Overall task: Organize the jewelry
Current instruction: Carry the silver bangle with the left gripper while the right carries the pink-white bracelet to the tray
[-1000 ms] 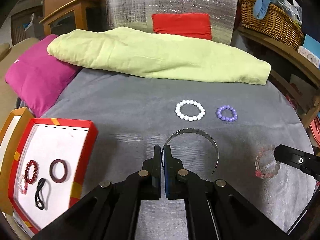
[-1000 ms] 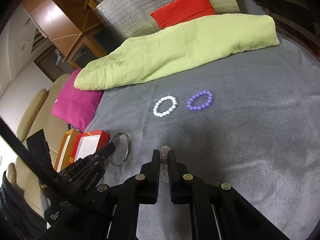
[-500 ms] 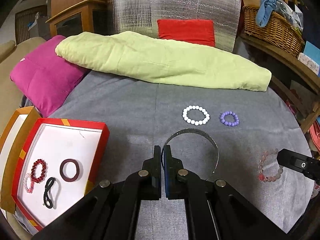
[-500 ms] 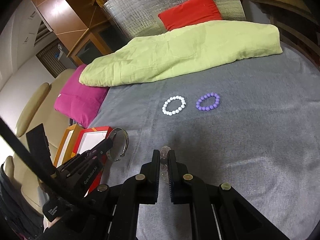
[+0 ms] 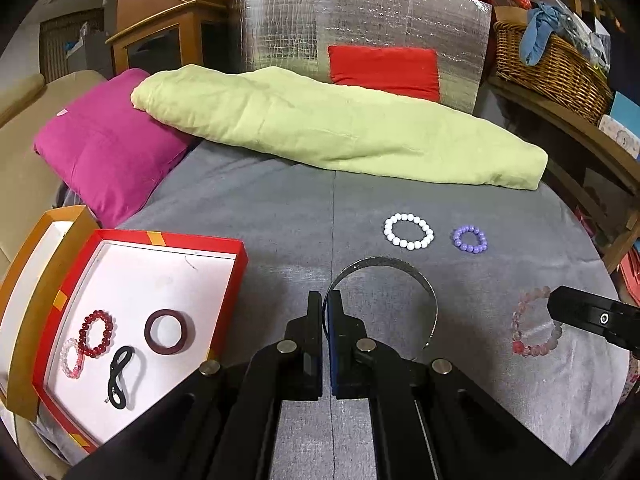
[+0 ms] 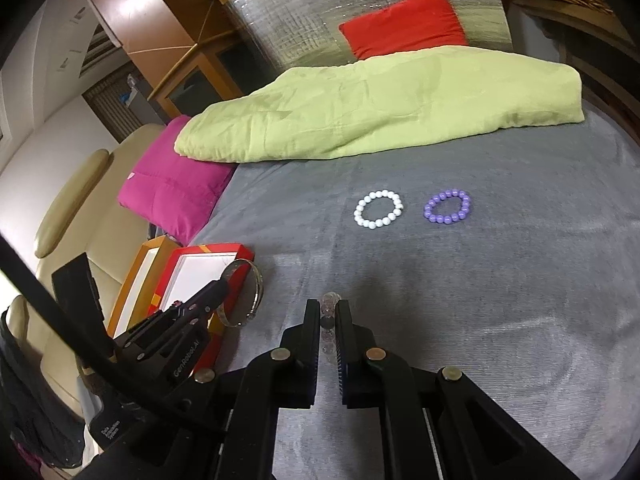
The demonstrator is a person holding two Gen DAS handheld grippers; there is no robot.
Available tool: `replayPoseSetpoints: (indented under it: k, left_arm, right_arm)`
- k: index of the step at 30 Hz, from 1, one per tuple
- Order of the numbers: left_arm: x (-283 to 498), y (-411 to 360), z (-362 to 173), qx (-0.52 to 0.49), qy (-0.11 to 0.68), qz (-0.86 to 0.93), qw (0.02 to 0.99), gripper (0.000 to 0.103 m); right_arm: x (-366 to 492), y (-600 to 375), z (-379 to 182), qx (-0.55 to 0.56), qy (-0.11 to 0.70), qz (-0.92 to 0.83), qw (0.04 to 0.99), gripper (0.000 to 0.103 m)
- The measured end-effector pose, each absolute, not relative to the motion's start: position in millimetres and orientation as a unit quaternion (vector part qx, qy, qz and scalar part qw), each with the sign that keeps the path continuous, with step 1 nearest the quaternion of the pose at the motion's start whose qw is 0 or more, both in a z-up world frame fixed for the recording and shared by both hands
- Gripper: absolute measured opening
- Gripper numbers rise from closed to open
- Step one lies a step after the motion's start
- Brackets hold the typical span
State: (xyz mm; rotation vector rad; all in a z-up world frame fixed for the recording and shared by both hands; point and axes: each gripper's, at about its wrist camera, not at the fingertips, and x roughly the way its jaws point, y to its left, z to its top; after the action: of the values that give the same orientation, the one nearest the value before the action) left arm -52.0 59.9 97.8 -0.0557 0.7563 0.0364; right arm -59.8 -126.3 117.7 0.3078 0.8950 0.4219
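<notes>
A grey bed (image 5: 248,216) carried loose jewelry, with a red box (image 5: 236,280) at its left edge. The left hand-held gripper (image 5: 327,312) was clamped on one end of an open silver bangle (image 5: 400,266), which it held above the grey cover just right of the box. The right hand-held gripper (image 6: 329,314) was clamped on a pink beaded bracelet (image 5: 520,320), held near the right edge of the bed; from its own camera, pale beads (image 6: 329,300) showed between its fingers. Toward the middle of the bed lay a white beaded bracelet (image 5: 408,231) and, just beside it on the right, a purple beaded bracelet (image 5: 470,239), apart from each other. Inside the box rested 4 pieces: a dark red beaded bracelet (image 5: 97,333) overlapping a pale pink one (image 5: 71,359), a maroon bangle (image 5: 170,331) and a black hair tie (image 5: 120,376). A folded green blanket (image 5: 320,128) lay along the far edge beside a magenta pillow (image 5: 108,148).
</notes>
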Motion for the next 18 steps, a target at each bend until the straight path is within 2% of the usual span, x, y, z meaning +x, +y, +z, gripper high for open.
replayPoseSetpoints:
  k: [18]
  left_arm:
    - [-60, 82, 102, -0.042, 0.365, 0.027, 0.93, 0.003]
  right_arm:
    - [-62, -102, 127, 0.13, 0.425, 0.21, 0.871, 0.008]
